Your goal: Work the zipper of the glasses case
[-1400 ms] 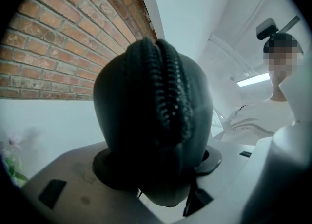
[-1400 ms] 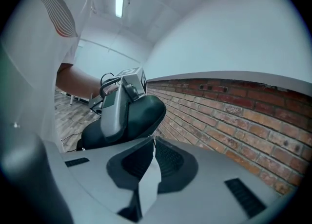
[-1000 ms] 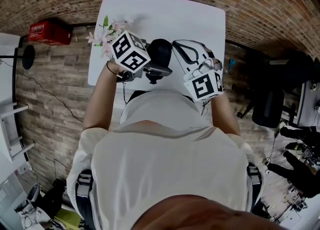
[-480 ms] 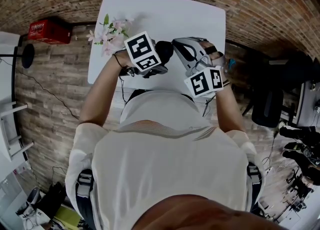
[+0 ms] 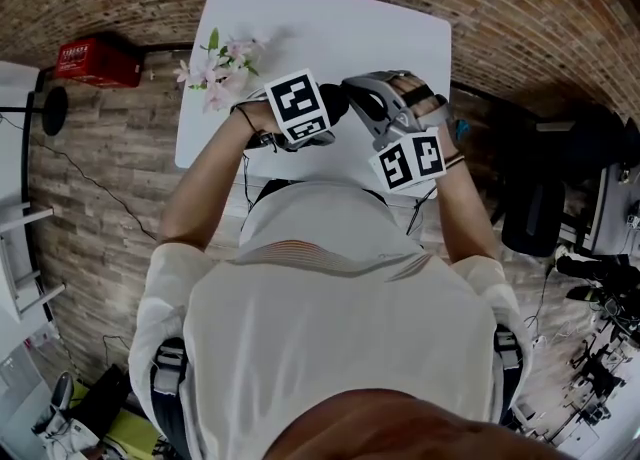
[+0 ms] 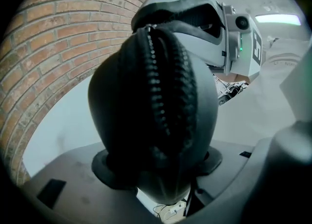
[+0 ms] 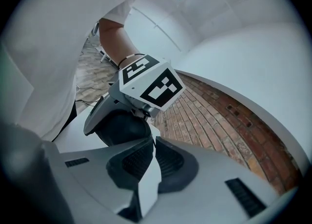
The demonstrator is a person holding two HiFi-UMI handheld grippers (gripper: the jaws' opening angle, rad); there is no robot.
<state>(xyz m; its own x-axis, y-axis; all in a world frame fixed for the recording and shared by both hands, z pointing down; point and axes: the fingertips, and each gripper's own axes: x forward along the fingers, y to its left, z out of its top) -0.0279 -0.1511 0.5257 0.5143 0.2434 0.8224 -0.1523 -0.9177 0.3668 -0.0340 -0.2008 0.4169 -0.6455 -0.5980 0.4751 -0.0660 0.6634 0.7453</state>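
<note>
The left gripper [image 6: 158, 172] pinches the black glasses case [image 6: 122, 111] by its lower end, holding it above the near edge of the white table [image 5: 330, 28]. The right gripper [image 7: 152, 142] has its jaws pressed together at the case's far end, where the zipper [image 6: 158, 82] ends; the pull is hidden. The teeth look parted along their visible run, so the zipper seems mostly open, with zipping it shut probably left.

One glasses case [image 6: 151, 121], two hand-held grippers [image 6: 161, 169] [image 7: 152, 157], one table [image 5: 330, 28], seemingly one flower sprig [image 5: 215, 73].
</note>
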